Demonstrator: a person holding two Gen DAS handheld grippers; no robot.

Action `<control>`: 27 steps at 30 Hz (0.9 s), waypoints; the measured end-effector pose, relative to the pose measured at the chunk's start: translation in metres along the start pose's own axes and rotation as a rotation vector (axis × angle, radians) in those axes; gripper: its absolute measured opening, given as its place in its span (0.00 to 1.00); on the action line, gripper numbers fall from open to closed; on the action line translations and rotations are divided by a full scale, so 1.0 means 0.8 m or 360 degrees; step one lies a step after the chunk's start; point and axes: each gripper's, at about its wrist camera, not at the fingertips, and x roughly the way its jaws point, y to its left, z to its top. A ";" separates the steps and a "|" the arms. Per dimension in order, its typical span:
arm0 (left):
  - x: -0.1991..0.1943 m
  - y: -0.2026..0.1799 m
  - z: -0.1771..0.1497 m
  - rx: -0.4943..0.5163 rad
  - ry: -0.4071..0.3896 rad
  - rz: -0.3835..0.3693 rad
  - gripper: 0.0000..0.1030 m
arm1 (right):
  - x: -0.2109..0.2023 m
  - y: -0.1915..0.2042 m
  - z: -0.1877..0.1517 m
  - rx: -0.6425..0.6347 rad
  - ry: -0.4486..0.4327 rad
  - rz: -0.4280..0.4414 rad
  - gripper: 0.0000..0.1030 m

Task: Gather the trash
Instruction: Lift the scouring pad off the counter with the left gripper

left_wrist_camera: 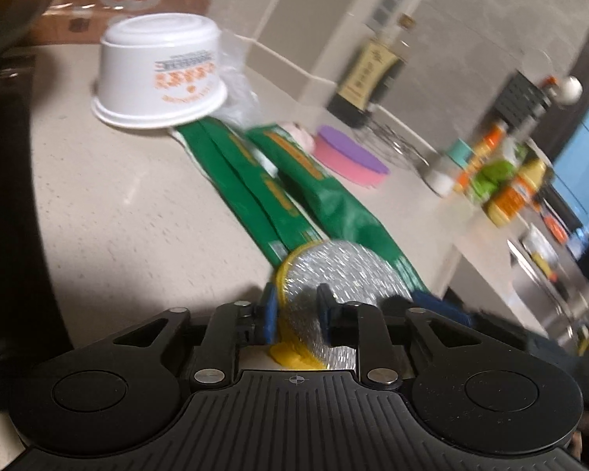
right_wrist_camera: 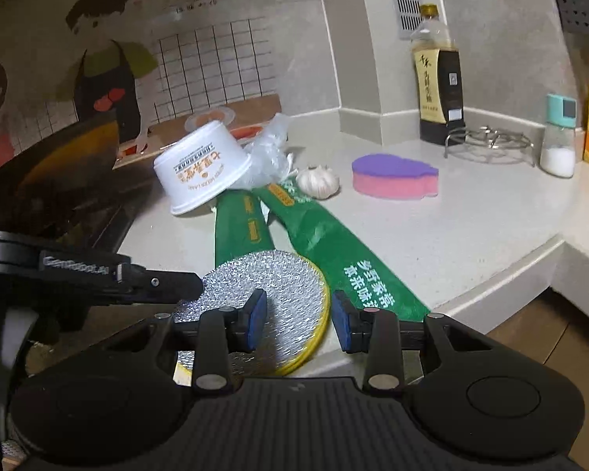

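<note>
Left wrist view: the left gripper (left_wrist_camera: pixel 296 320) is seen at 6 o'clock, its blue pads set partway apart with the round silver foil lid (left_wrist_camera: pixel 333 274) between them. The lid, yellow-rimmed, stands on edge across the gap; whether the pads press on it cannot be told. Beyond it, toward 12 o'clock, green wrappers (left_wrist_camera: pixel 255 184) are laid flat on the counter (left_wrist_camera: pixel 110 212), running up to an upturned white cup (left_wrist_camera: pixel 159 72) at approx. 11 o'clock. A pink-purple sponge (left_wrist_camera: pixel 349 157) is seen at 1 o'clock, a dark sauce bottle (left_wrist_camera: pixel 373 66) behind it. The picture is blurred.

Right wrist view: the right gripper (right_wrist_camera: pixel 300 320) is seen at 6 o'clock, jaws partly open. The foil lid (right_wrist_camera: pixel 271 294) lies around the left pad and overlaps it; the right pad is apart from the lid, so no grip is shown. The left gripper's (right_wrist_camera: pixel 169 282) finger comes in from 9 o'clock and meets the lid's edge. Green wrappers (right_wrist_camera: pixel 318 243) run toward 12 o'clock, the white cup (right_wrist_camera: pixel 200 172) tilted at 11 o'clock, w/ crumpled clear plastic (right_wrist_camera: pixel 271 153) beside it. A garlic bulb (right_wrist_camera: pixel 318 182) sits near the sponge (right_wrist_camera: pixel 392 176) at 1 o'clock.
</note>
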 end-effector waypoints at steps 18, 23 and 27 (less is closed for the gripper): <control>-0.009 -0.016 -0.002 0.0146 0.0017 -0.0117 0.27 | -0.012 -0.012 -0.013 -0.0017 -0.0026 -0.0087 0.45; 0.001 -0.019 -0.003 0.0166 0.0047 -0.0077 0.29 | -0.015 -0.010 -0.013 -0.0014 -0.0025 -0.0093 0.45; 0.001 -0.015 -0.005 0.0127 0.0062 -0.0114 0.29 | -0.021 -0.014 -0.014 0.0020 -0.0028 -0.0091 0.45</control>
